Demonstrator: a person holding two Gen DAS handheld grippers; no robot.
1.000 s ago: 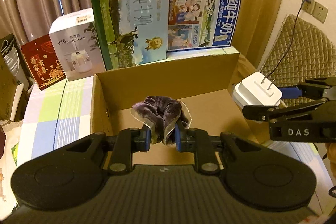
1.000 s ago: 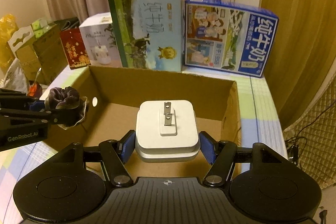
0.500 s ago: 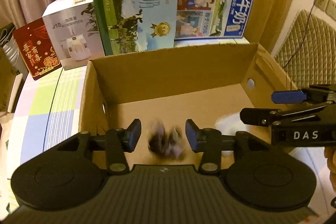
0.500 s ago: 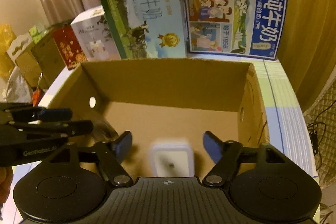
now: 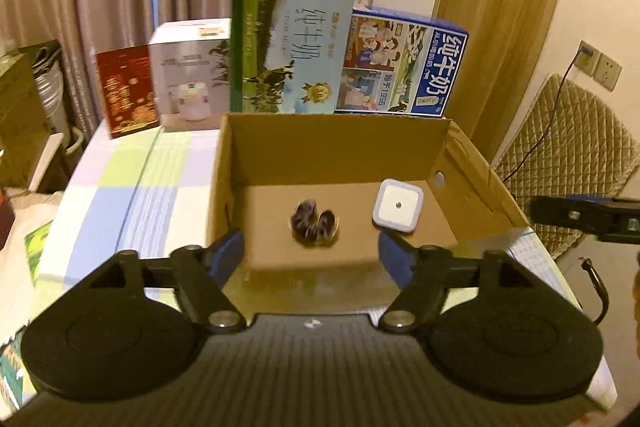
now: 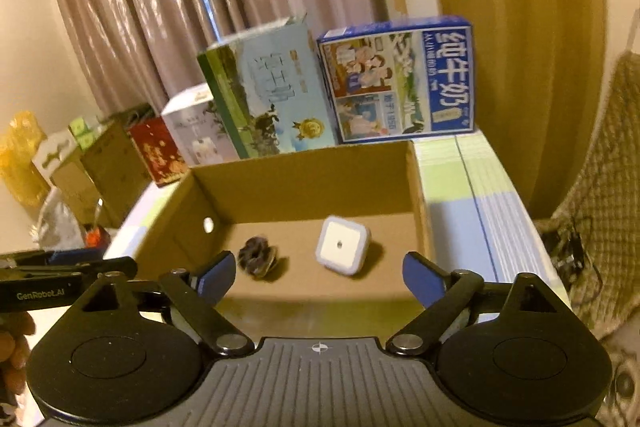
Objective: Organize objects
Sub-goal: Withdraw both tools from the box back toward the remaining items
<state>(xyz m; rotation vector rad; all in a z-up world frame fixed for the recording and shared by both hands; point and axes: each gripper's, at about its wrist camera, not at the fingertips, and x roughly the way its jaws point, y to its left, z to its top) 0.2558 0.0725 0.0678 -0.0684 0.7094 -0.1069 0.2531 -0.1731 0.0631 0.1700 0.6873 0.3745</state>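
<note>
Left wrist view: left tongs [image 5: 311,254] spread wide, nothing between the blue pads, held just short of the near wall of the cardboard box [image 5: 304,265]. Right tongs [image 6: 319,273] likewise spread and empty, also on the near side of the box; their black tip shows at the right edge of the left view.

Inside the box, on its floor: dark velvet scrunchie [image 5: 315,222] near the middle, white square plug-in adapter [image 5: 398,210] to its right, toward the box's right wall. The two lie apart, not touching. The adapter rests flat face up, with a small dark dot at its centre.

Beyond the box's far wall, on the checked tabletop [image 5: 132,183]: green milk carton [image 5: 286,47] and blue milk carton [image 5: 404,63] standing upright against it; a white appliance box [image 5: 188,87] and a red box [image 5: 126,89] to the far left of the box.

Judgement: the drop-off step for these two items looks done, since both sit in the box and both tongs are free. Next move would call for drawing the tongs clear of the box rim and finding another loose object; none is clearly in reach in either view. Whether the cartons behind the box belong to the task, cannot tell.
</note>
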